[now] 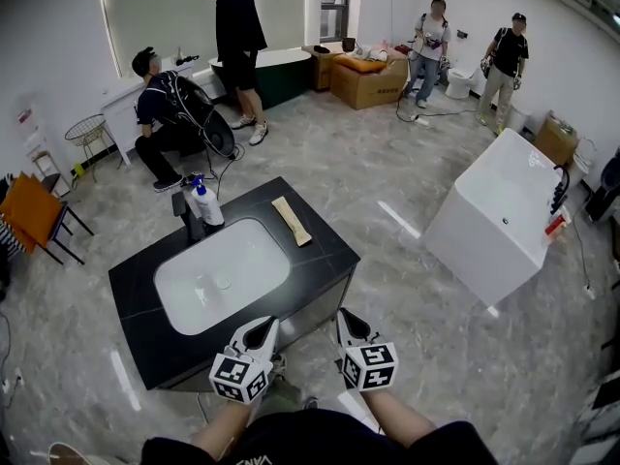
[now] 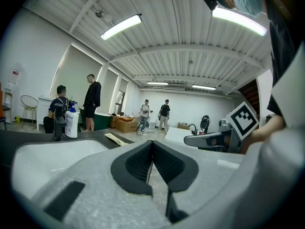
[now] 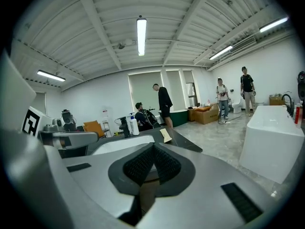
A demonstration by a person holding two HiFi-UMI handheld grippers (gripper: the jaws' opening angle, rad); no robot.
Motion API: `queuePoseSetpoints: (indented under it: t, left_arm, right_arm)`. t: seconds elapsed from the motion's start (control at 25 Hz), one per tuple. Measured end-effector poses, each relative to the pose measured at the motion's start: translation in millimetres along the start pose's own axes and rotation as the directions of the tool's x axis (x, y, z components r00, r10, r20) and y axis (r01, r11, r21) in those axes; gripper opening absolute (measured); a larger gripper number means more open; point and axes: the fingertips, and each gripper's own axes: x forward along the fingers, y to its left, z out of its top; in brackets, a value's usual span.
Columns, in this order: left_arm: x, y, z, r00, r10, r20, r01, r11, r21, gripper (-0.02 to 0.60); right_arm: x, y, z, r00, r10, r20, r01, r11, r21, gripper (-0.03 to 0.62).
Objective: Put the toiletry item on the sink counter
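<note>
A black sink counter [image 1: 315, 260] with a white basin [image 1: 223, 269] stands in front of me. On its far right part lies a flat tan toiletry item [image 1: 292, 221], also seen in the left gripper view [image 2: 114, 138] and the right gripper view [image 3: 166, 135]. A white pump bottle [image 1: 205, 204] with a blue top stands by the black faucet [image 1: 187, 216]. My left gripper [image 1: 263, 325] and right gripper [image 1: 347, 318] hover side by side just off the counter's near edge. Both are shut with nothing in them, the pads meeting in each gripper view [image 2: 152, 142] [image 3: 153, 146].
A white freestanding tub [image 1: 499, 216] stands to the right. One person crouches [image 1: 165, 114] and another stands [image 1: 237, 37] beyond the counter; two more are at the back right. A cardboard box [image 1: 366, 80], an orange chair [image 1: 34, 211] and floor cables lie around.
</note>
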Motion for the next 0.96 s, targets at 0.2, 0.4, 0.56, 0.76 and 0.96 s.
queuePoseSetpoints:
  t: [0.2, 0.4, 0.56, 0.76, 0.96]
  left_arm:
    - [-4.0, -10.8, -4.5, 1.0, -0.012, 0.0, 0.012, 1.0, 0.0, 0.003]
    - [-5.8, -14.0, -5.5, 1.0, -0.02, 0.002, 0.02, 1.0, 0.001, 0.003]
    - [-4.9, -16.5, -5.7, 1.0, -0.024, 0.0, 0.024, 1.0, 0.0, 0.003]
    - [-1.5, -17.3, -5.2, 0.999, -0.034, -0.002, 0.034, 0.999, 0.003, 0.003]
    - [4.6, -17.3, -3.2, 0.999, -0.035, -0.005, 0.035, 0.999, 0.005, 0.003]
  right_arm:
    - [-14.0, -0.9, -7.2, 1.0, -0.008, -0.004, 0.007, 1.0, -0.002, -0.002]
    - [-18.9, -0.4, -3.8, 1.0, -0.011, 0.008, 0.011, 1.0, -0.011, -0.002]
    - [-21.1, -1.7, -1.8, 1.0, -0.012, 0.011, 0.012, 1.0, -0.014, -0.002]
    - [-21.3, -5.1, -1.1, 1.0, -0.02, 0.009, 0.02, 1.0, -0.014, -0.002]
    - [-18.3, -10.8, 1.1, 1.0, -0.024, 0.01, 0.024, 1.0, -0.012, -0.002]
